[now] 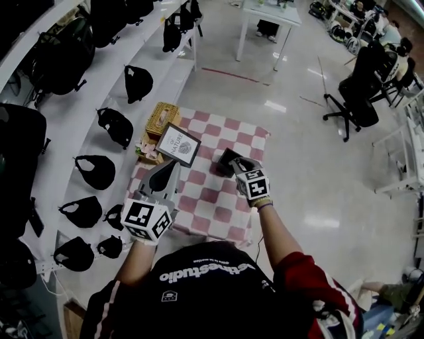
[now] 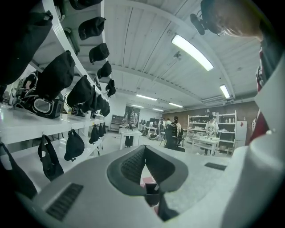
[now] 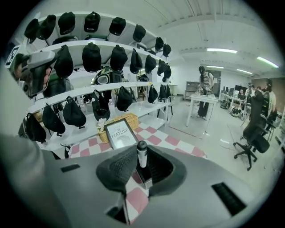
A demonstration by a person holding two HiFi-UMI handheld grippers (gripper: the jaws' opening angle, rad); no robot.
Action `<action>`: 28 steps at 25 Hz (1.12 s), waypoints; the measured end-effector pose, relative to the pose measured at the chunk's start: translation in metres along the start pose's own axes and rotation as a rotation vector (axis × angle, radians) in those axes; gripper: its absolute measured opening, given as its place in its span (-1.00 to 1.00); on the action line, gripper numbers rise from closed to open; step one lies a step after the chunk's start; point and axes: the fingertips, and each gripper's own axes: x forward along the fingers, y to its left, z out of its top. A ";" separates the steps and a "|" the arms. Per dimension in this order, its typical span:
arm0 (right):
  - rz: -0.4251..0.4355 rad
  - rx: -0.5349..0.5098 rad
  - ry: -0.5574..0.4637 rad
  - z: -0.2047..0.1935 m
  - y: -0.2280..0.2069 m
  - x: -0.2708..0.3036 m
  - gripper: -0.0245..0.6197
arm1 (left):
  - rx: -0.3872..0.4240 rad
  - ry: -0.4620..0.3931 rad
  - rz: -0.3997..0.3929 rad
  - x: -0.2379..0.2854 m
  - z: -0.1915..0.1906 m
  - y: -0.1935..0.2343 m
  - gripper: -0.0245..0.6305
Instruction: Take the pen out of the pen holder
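A pen (image 3: 141,152) with a white body and a black cap stands upright between the tips of my right gripper (image 3: 141,156), which is shut on it. Directly under it is the black pen holder (image 3: 143,176). In the head view the right gripper (image 1: 233,163) is right at the pen holder (image 1: 224,159) on the red-and-white checked cloth (image 1: 212,198); the pen itself is hidden there. My left gripper (image 1: 167,173) hovers over the cloth's left side, shut and holding nothing. Below the meeting tips of the left gripper (image 2: 144,149), the pen holder (image 2: 151,188) shows small.
A framed "NATURE" picture (image 1: 179,144) and a wicker basket (image 1: 161,118) stand at the table's back left. White shelves hung with black caps (image 1: 99,171) run along the left. A black office chair (image 1: 358,93) and a white table (image 1: 268,16) stand farther off on the floor.
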 end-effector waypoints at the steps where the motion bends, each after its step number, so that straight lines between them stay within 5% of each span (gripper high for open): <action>1: -0.006 0.003 -0.010 0.006 0.001 -0.004 -0.70 | 0.003 -0.005 -0.006 -0.001 0.003 0.002 -0.91; 18: -0.063 -0.014 -0.164 0.074 0.055 -0.105 -0.70 | 0.019 -0.078 -0.145 0.004 0.034 -0.008 -0.91; 28: -0.074 0.072 -0.246 0.072 0.090 -0.174 -0.70 | 0.042 -0.071 -0.227 0.011 0.034 -0.029 -0.91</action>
